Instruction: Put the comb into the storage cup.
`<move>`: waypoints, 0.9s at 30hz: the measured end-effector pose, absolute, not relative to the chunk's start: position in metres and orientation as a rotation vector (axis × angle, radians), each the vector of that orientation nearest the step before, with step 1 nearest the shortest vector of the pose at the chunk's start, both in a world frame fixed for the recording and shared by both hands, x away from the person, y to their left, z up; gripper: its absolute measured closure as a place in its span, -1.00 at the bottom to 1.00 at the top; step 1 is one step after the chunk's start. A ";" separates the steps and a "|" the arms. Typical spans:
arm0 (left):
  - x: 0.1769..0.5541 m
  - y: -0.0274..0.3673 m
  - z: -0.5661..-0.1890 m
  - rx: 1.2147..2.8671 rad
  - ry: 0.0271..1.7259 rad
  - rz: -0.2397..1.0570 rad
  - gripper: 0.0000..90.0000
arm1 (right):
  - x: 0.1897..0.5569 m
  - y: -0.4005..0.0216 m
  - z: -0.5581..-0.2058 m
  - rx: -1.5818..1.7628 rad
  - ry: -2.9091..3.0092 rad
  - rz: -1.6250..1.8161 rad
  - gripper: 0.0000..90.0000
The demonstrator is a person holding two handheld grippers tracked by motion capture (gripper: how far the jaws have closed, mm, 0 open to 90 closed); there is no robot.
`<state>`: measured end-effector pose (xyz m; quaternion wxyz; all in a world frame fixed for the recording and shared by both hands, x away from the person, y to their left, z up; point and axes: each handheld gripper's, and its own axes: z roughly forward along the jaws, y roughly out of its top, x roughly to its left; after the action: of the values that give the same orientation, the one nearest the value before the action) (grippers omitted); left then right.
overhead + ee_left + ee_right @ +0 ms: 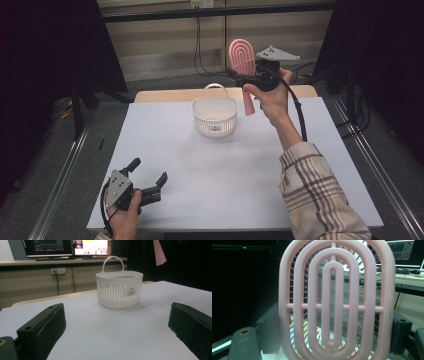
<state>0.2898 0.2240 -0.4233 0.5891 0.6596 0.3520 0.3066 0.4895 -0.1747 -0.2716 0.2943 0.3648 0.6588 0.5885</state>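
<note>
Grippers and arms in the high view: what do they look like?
Both grippers, left and right, are black with two blocky black jaws, each topped by a grey three-cornered plate with small holes. A black cable trails from the right one. The right arm wears a beige plaid sleeve.

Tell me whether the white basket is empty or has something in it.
Empty, as far as the pictures show. The high view looks into the white basket and shows bare bottom; the pink hairbrush is held above the table in the right gripper.

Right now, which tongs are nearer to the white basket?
Right. The right tongs, gripping a pink hairbrush, are raised just behind and right of the white basket; the left tongs rest open at the table's near-left edge.
</note>
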 end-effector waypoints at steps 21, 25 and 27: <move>0.290 0.225 -0.423 1.532 0.819 0.710 -0.97 | 0.508 -0.146 -0.280 0.959 1.770 1.595 -0.56; 0.290 0.225 -0.423 1.531 0.820 0.708 -0.97 | 0.509 -0.143 -0.283 0.961 1.766 1.607 -0.56; 0.290 0.225 -0.423 1.531 0.821 0.706 -0.97 | 0.510 -0.142 -0.284 0.961 1.761 1.601 -0.56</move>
<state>0.2898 0.2247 -0.4234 0.5918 0.6581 0.3528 0.3036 0.5101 -0.1420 -0.2840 0.2832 0.3591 0.6580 0.5982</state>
